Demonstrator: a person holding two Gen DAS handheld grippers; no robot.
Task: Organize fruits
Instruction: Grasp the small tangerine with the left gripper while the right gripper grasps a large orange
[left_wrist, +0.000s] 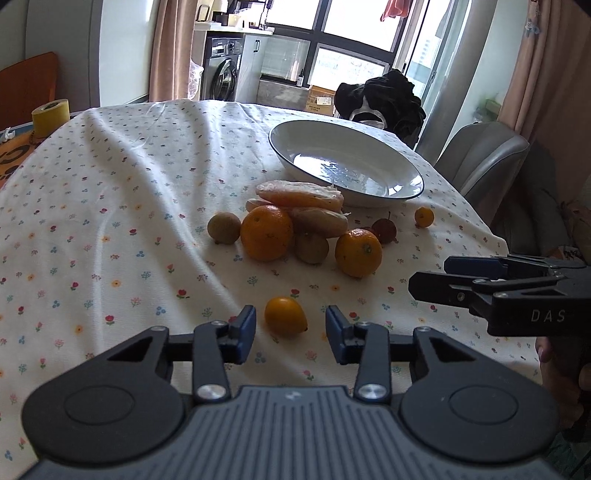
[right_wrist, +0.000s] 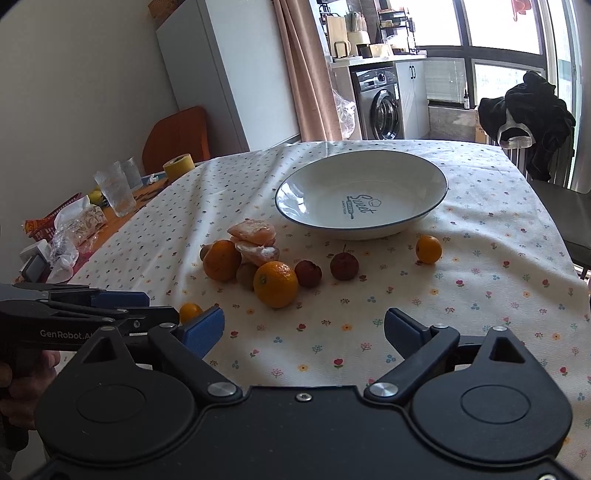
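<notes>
A small orange kumquat (left_wrist: 285, 316) lies on the floral cloth between the fingers of my open left gripper (left_wrist: 291, 328), with a gap on each side. It also shows in the right wrist view (right_wrist: 190, 312). Behind it is a pile of fruit: two oranges (left_wrist: 266, 232) (left_wrist: 358, 252), brown round fruits (left_wrist: 224, 228), peeled orange segments (left_wrist: 300, 195), a dark red fruit (left_wrist: 384, 230) and another kumquat (left_wrist: 423, 216). An empty white bowl (left_wrist: 369, 147) stands beyond. My right gripper (right_wrist: 303, 326) is open and empty, low over the cloth, short of the pile.
A roll of yellow tape (left_wrist: 50, 116) sits at the far left of the table. Glasses (right_wrist: 115, 189) and wrapped snacks (right_wrist: 79, 225) lie on the left side. A grey chair (left_wrist: 484, 162) stands at the right edge, a chair with dark clothes (left_wrist: 384, 99) behind.
</notes>
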